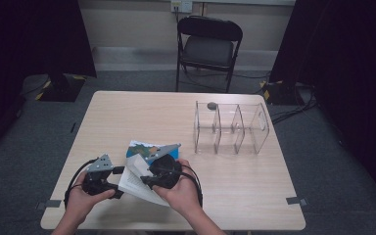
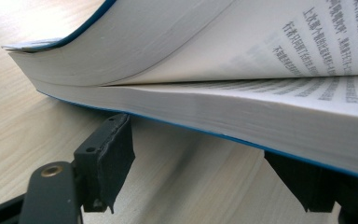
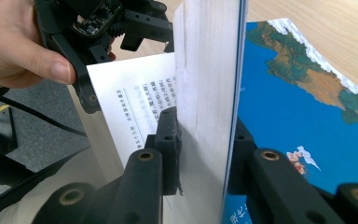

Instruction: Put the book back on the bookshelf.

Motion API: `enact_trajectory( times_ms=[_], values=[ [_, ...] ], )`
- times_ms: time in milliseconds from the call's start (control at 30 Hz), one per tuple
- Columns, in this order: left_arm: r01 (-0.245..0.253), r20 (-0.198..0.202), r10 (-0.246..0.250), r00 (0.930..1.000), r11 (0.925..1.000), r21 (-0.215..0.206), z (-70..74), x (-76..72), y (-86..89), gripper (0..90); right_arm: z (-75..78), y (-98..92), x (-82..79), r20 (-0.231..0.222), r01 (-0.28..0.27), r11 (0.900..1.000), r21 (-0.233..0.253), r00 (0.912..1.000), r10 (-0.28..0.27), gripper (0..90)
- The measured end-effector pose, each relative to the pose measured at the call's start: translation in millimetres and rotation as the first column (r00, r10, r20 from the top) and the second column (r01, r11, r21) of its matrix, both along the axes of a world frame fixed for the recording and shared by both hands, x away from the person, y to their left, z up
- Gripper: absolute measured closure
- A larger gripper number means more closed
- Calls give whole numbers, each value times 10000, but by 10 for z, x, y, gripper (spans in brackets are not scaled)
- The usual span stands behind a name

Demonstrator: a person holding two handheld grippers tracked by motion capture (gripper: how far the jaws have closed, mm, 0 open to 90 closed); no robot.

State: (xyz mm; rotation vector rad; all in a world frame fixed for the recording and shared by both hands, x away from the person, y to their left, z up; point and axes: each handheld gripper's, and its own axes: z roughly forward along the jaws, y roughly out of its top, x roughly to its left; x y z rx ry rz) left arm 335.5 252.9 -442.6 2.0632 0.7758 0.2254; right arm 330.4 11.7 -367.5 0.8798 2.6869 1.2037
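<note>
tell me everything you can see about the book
The book is a thick paperback with a blue illustrated cover and white pages of printed text. It lies open near the table's front edge. The right gripper is shut on a raised sheaf of pages with the cover; the left gripper's open fingers sit below the lower stack.
</note>
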Motion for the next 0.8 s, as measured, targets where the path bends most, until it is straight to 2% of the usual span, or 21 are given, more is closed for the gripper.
enact_trajectory(
  times_ms=[100, 133, 167, 267, 367, 400, 433, 800],
  values=[
    [-76, 191, 74, 9998, 9999, 107, 8, 3, 15, 234, 28, 5, 5, -95, -56, 10000, 28, 9999, 56, 726],
    [-122, 518, 101, 9986, 9991, 397, 14, 0, 7, 191, 34, 6, 4, -78, -29, 10000, -34, 10000, 29, 726],
    [-25, 634, -16, 9980, 9979, 645, 22, -5, -4, 150, 36, 6, 5, -79, -36, 10000, -26, 10000, 35, 727],
    [91, 831, -154, 9964, 9971, 754, 22, -23, -28, 157, 37, 8, 8, -28, -165, 9998, -121, 9999, 165, 728],
    [85, 945, -141, 9954, 9982, 596, 16, -19, -20, 156, 41, 6, 13, -73, -193, 9998, -111, 9998, 192, 728],
    [137, 1090, -210, 9938, 9976, 675, 22, -19, -15, 156, 43, 8, 18, -64, -203, 9998, -93, 9998, 202, 728],
    [93, 1172, -159, 9930, 9983, 569, 23, -26, -19, 156, 50, 9, 21, -63, -215, 9997, -130, 9998, 214, 728],
    [136, 1357, -196, 9906, 9989, 451, 52, -20, -22, 151, 87, 21, 46, -131, -471, 9987, -216, 9988, 468, 727]
  ],
)
